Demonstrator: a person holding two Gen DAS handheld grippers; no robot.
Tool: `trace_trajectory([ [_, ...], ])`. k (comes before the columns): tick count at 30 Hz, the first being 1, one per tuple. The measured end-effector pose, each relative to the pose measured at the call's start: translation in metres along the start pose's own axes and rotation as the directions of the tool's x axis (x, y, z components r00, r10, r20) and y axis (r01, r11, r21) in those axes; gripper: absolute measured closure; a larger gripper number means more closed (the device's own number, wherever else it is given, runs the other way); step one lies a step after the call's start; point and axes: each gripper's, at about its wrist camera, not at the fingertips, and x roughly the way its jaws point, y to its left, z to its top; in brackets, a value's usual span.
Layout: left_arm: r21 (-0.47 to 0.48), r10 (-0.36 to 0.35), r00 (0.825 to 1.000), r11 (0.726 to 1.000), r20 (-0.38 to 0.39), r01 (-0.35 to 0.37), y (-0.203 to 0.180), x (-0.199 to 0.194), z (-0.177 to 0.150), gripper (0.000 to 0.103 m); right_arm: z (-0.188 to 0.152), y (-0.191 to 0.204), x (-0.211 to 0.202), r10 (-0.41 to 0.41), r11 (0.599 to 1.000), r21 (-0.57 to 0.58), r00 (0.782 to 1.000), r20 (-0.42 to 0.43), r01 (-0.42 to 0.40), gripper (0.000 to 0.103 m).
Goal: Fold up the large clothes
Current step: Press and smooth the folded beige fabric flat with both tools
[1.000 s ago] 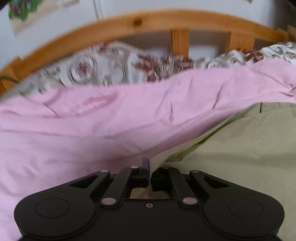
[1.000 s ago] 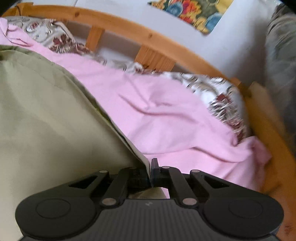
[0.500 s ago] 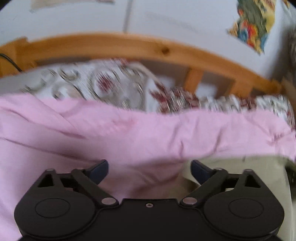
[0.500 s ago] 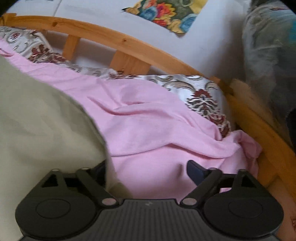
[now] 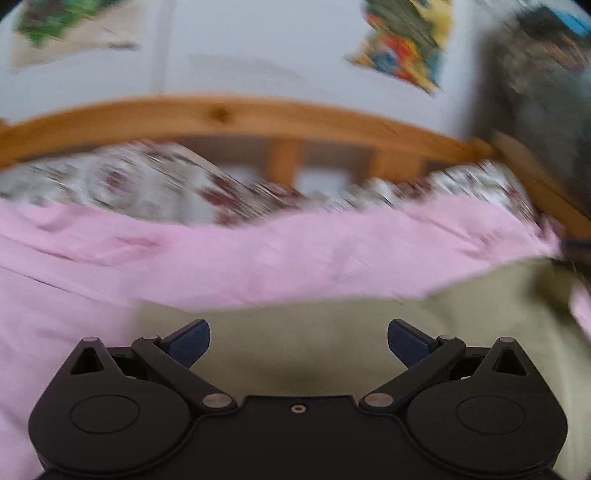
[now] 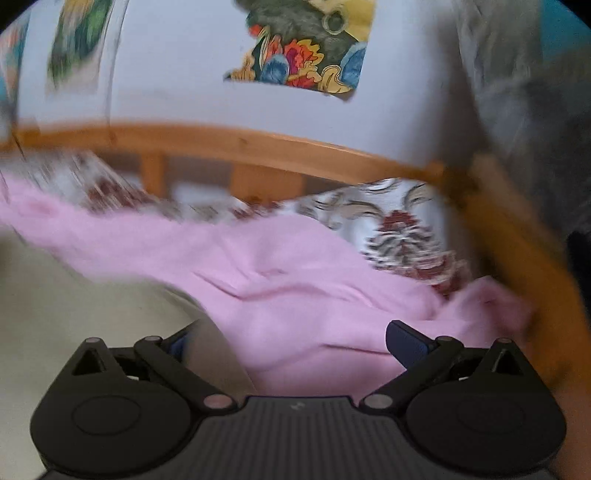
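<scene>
Left gripper (image 5: 298, 341): fingers (image 5: 190, 341) spread wide, nothing between them. Olive garment (image 5: 332, 350) lies flat directly under and ahead of it, filling the near field and running off to the right.

Right gripper (image 6: 288, 343): fingers (image 6: 406, 343) likewise spread wide, holding nothing. Its left finger is partly hidden behind the garment (image 6: 92, 321) edge; its right finger sits over the pink sheet (image 6: 314, 295). The garment takes the lower left of this view, so the right gripper is at the garment's right edge.

Garment rests on the sheet (image 5: 221, 266), which shows beyond its far edge and at its left side in the left view. The sheet is creased, bunched at the far right corner of the bed.

Beyond the sheet: floral pillows (image 5: 122, 184), (image 6: 399, 229) against the wooden headboard (image 5: 221, 114), (image 6: 258, 144). A side rail (image 6: 524, 251) runs down the right.

Farthest: pale wall with a colourful poster (image 6: 306, 48), (image 5: 406, 48) and a green one (image 5: 55, 26) at left. Grey fabric (image 6: 517, 92) hangs at far right; cannot tell what it is. Both frames are motion-blurred.
</scene>
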Motion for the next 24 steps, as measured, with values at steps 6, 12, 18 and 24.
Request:
trace_trajectory([
  [6,-0.045,-0.039,0.999,0.998,-0.031,0.037,-0.032,0.015,-0.014,0.001,0.027,-0.024,-0.016,-0.049,0.987,0.152,0.998,-0.045,0.055,0.000],
  [12,0.004,0.244,0.969,0.970,0.043,-0.244,-0.053,0.030,-0.026,0.001,-0.011,0.063,-0.016,0.045,0.980,0.193,0.999,-0.003,-0.043,0.000],
  [18,-0.069,0.379,0.923,0.925,0.066,-0.374,-0.040,0.052,-0.042,0.000,-0.033,0.180,0.023,-0.121,0.993,-0.004,0.990,0.076,0.122,0.000],
  [24,-0.109,0.371,0.923,0.926,0.105,-0.361,-0.032,0.068,-0.052,0.000,-0.062,0.222,0.066,-0.228,0.910,-0.297,0.947,0.228,0.291,0.000],
])
